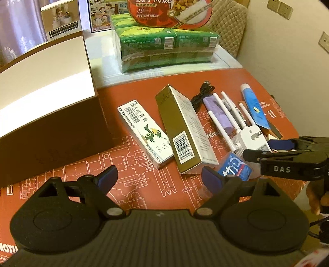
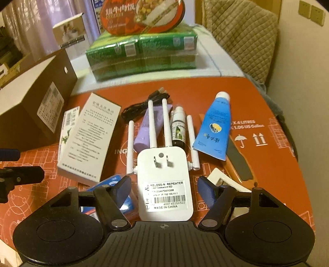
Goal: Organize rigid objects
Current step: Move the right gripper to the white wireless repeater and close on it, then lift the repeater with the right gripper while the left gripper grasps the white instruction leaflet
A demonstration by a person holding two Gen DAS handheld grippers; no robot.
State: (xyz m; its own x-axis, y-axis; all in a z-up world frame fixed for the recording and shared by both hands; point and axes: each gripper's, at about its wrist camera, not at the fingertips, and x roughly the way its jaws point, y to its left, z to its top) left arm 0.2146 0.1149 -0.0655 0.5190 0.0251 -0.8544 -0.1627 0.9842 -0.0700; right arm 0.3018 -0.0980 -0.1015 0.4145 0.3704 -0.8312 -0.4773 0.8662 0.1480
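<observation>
Between the spread jaws of the right gripper point(image 2: 164, 192) lies a white wireless repeater point(image 2: 165, 184), plug prongs up, label toward the camera; neither blue pad touches it, and a narrow strip of red mat point(image 2: 273, 164) shows on each side. Its four white antennas reach forward beyond the fingertips. Just left of the left jaw sits a blue-labelled small item point(image 2: 112, 181); just right of the right jaw a white flat piece point(image 2: 222, 176), then a nail file point(image 2: 239, 162). Ahead of the jaws, among the antennas, lie a lilac tube point(image 2: 144, 133) and a small dark dropper bottle point(image 2: 178, 131), with a coiled black cable point(image 2: 141, 104) beyond. Ahead and right, a blue tube point(image 2: 216, 127) lies near the mat's curved right edge. Ahead and left sits a gold-sided carton point(image 2: 90, 135), tilted. The left wrist view shows the left gripper point(image 1: 159, 179) also wide open and empty, over bare mat; ahead of its jaws lie the gold carton's barcode end and a white ointment box point(image 1: 144, 133), touching side by side. That view alone shows the open top and pale inside of the brown storage box point(image 1: 47, 115), ahead and left of the jaws, with a free strip of mat between. Farthest off, green shrink-wrapped packs point(image 1: 164, 49) carry a red rice bowl point(image 1: 168, 12).
</observation>
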